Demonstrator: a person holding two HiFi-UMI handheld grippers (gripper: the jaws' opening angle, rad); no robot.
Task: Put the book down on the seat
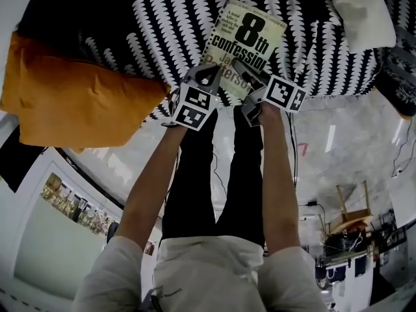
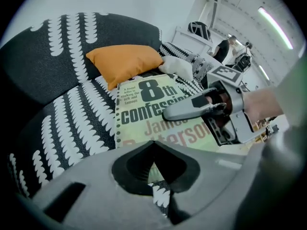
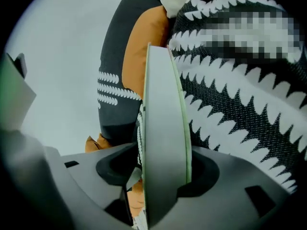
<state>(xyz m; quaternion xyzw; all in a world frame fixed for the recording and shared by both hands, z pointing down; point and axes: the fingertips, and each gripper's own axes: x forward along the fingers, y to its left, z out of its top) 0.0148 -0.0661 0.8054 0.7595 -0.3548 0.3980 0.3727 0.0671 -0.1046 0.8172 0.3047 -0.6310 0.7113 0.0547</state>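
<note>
A big black seat (image 1: 130,25) with rows of white marks fills the top of the head view. A fat orange cushion (image 1: 71,96) lies on its left end, and a white cushion (image 1: 364,12) lies on its right end. The book (image 1: 244,41) lies on the seat between them, near the front edge. Its pale green cover faces up and shows a big black number. The person stands in front of the seat and holds both arms out to the book. The right gripper (image 1: 242,69) has the book's near edge between its two jaws, with one jaw over the cover. The jaws stand wide and a gap shows on one side of the book, so they do not squeeze it. The left gripper (image 1: 209,71) is at the book's near left corner. Its jaws are close together with the tips meeting, and nothing shows between the tips.
</note>
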